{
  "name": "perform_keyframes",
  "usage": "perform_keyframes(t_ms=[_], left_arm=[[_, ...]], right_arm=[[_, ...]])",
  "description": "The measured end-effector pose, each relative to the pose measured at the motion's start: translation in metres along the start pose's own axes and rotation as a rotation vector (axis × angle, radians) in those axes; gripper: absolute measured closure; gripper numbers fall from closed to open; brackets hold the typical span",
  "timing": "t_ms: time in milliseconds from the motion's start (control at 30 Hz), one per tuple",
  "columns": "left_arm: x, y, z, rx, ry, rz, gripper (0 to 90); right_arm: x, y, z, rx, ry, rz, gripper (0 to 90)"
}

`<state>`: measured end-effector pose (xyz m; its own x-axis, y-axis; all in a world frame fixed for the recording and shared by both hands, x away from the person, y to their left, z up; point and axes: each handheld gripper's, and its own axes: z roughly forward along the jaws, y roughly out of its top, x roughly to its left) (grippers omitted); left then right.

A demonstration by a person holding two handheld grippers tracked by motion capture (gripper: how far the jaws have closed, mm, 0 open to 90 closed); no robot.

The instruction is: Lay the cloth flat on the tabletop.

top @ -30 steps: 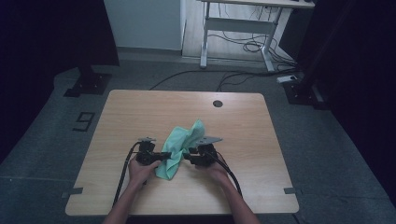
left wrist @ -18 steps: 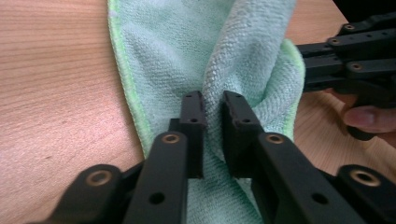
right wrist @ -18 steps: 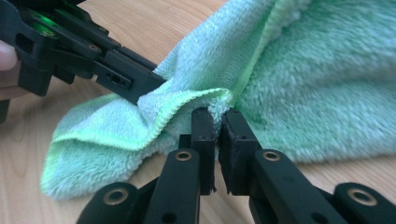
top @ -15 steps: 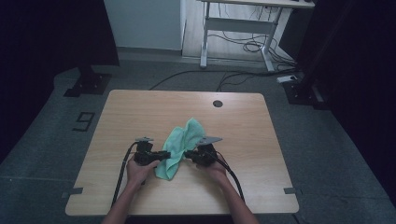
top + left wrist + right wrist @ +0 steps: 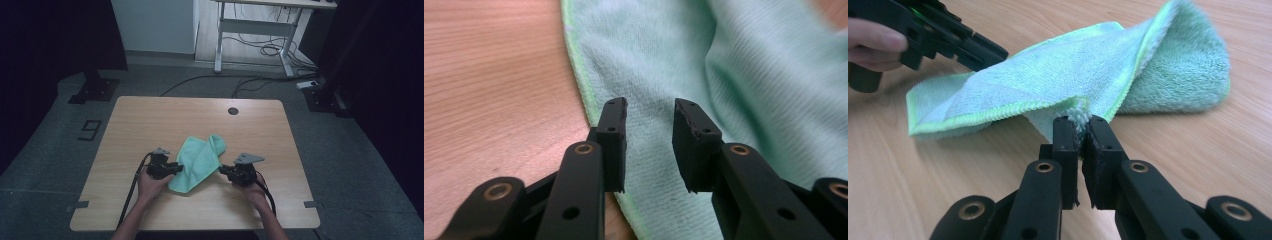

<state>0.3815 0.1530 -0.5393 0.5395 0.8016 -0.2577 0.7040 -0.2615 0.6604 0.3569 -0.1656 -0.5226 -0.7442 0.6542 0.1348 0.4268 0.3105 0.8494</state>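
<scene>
Right hand-held gripper (image 5: 1079, 131) pinches the green cloth (image 5: 1083, 65) (partly folded) on the table (image 5: 1198, 150)

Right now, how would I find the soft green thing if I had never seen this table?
Look at the wooden table, then at its near half, between the person's two black grippers. There lies the green cloth, rumpled and partly folded over itself. It is the only soft, coloured thing there, and the right gripper pinches one corner of it.
</scene>
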Motion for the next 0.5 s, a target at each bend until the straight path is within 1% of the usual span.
perform_keyframes(t_ms=[100, 233, 300, 333, 400, 467, 500], left_arm=[[-0.005, 0.001, 0.000, 0.015, 0.041, 0.027, 68.8], [-0.009, 0.000, -0.002, 0.027, 0.074, 0.047, 68.9], [-0.010, -0.002, -0.003, 0.027, 0.080, 0.055, 68.8], [-0.011, -0.003, -0.003, 0.025, 0.084, 0.056, 68.8], [-0.012, -0.005, -0.005, 0.025, 0.083, 0.060, 68.6], [-0.013, -0.007, -0.006, 0.025, 0.079, 0.061, 68.4], [-0.013, -0.008, -0.006, 0.024, 0.077, 0.059, 68.4]], right_arm=[[0.000, -0.009, -0.014, 0.010, -0.007, 0.000, 83.7], [0.002, -0.026, -0.032, 0.047, -0.020, 0.000, 82.4], [0.004, -0.034, -0.041, 0.058, -0.008, 0.008, 80.3], [0.006, -0.039, -0.045, 0.067, -0.004, 0.012, 77.1], [0.011, -0.047, -0.051, 0.077, 0.016, 0.017, 65.4], [0.014, -0.052, -0.058, 0.067, 0.014, 0.025, 53.6], [0.013, -0.053, -0.062, 0.055, 0.014, 0.036, 50.8]])
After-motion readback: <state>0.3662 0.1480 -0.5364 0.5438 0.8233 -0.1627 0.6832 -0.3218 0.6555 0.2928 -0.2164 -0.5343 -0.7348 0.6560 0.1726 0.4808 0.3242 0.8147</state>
